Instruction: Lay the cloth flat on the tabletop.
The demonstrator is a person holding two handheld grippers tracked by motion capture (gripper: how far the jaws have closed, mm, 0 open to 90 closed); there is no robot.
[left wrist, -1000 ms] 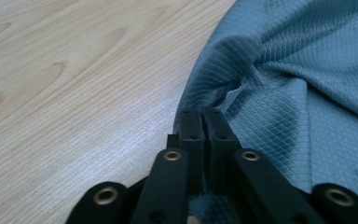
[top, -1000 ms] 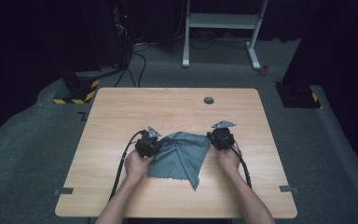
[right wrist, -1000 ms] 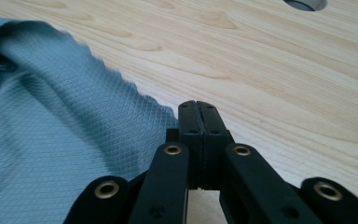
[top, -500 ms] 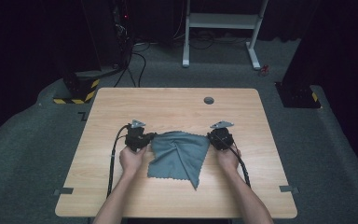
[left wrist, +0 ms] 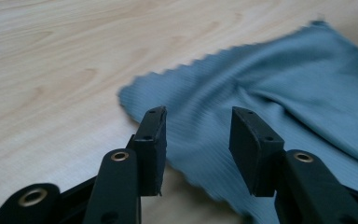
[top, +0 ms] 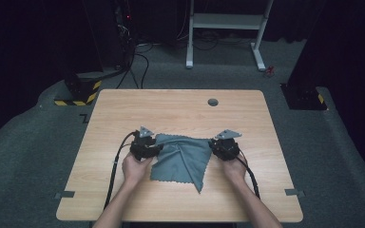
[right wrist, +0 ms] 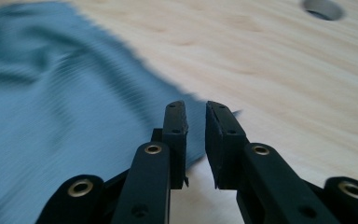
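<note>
High view: two hands at six o'clock, cloth (top: 180, 159) mid-table between them. Left gripper (left wrist: 196, 140) gapes over its edge; right gripper (right wrist: 195, 135) is nearly pinched, a slit left (cloth corner beneath). Best grab both far corners evenly, toward twelve.

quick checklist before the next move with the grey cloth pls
1. Left hand-held gripper jaws apart: ok, a wide gap, with the cloth lying past and under them.
2. Left hand-held gripper holds the cloth: not ok, nothing sits between its jaws.
3. Right hand-held gripper grips the cloth's corner: cannot tell, the jaws stand a narrow gap apart over the corner.
4. Cloth flat: not ok, a fold runs across it in the high view and one corner hangs toward the person.
5. Cloth fully on the table: ok.
</note>
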